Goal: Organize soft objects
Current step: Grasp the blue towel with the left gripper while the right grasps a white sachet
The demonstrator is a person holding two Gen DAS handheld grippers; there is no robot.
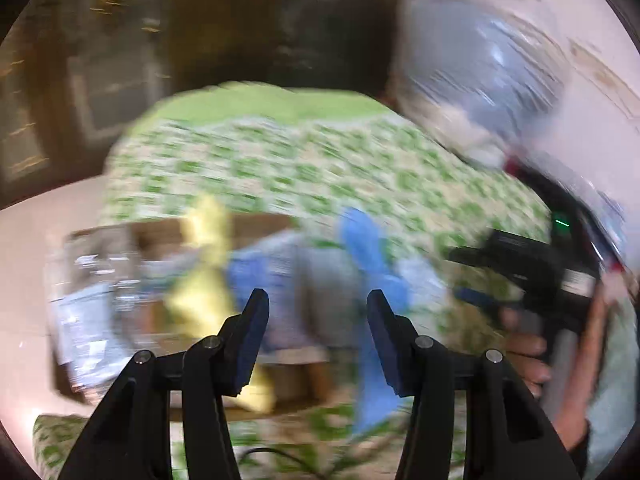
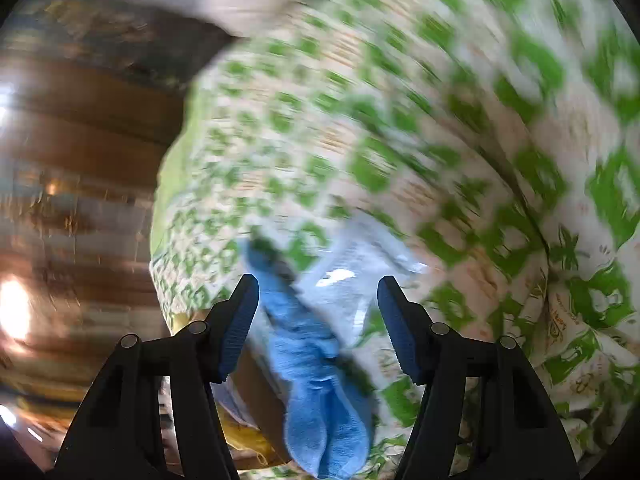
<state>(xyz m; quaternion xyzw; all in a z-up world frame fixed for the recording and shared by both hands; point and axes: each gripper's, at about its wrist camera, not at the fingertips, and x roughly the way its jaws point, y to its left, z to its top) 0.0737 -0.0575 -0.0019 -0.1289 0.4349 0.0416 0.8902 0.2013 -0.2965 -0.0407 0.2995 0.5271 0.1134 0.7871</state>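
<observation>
A bed with a green-patterned bedsheet (image 2: pixel 400 128) fills both blurred views. A blue towel (image 2: pixel 316 368) drapes off a cardboard box (image 1: pixel 256 228) beside a yellow cloth (image 1: pixel 204 280), likely awaiting sorting. Left hand-held gripper (image 1: pixel 318 312) and right hand-held gripper (image 2: pixel 318 300) hover spread, empty.

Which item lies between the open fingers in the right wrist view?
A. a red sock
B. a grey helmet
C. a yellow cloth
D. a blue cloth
D: in the right wrist view, a blue cloth runs lengthwise between the spread fingers of the right gripper, over the green patterned sheet. The jaws stand wide apart and neither pad touches it.
</observation>
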